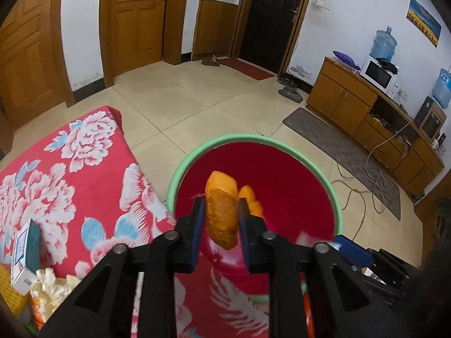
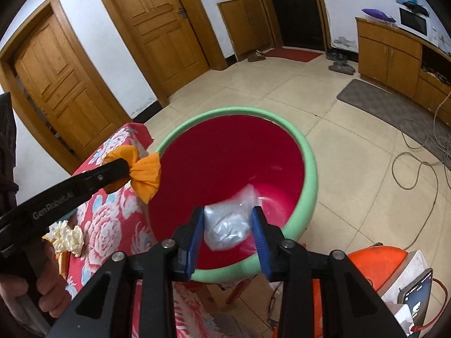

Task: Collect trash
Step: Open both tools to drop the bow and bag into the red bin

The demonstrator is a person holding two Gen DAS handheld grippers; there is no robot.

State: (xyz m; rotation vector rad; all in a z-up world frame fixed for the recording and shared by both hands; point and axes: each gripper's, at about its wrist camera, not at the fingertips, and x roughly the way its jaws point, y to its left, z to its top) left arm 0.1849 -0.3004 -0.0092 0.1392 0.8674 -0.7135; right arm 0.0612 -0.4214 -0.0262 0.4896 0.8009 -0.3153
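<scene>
A red basin with a green rim (image 1: 225, 138) (image 2: 307, 169) stands beside the table's edge. My left gripper (image 1: 220, 201) (image 2: 128, 169) hangs over the basin's near-left rim. Both its blue pads touch a crumpled orange wad (image 1: 221, 214) (image 2: 146, 178) that fills the gap between them. My right gripper (image 2: 227, 209) is above the basin's near side. A clear plastic bag of greyish scraps (image 2: 228, 222) lies between its fingers, blurred while the fingers look sharp; it looks loose. The basin's bottom shows only red.
The table wears a red floral cloth (image 1: 70, 183) (image 2: 112, 225). On it lie crumpled yellowish paper (image 1: 53, 281) (image 2: 69, 238) and a small box (image 1: 25, 256). An orange stool (image 2: 375, 259) and a phone (image 2: 417, 295) sit at the right. Cables (image 1: 375, 180) trail over the floor.
</scene>
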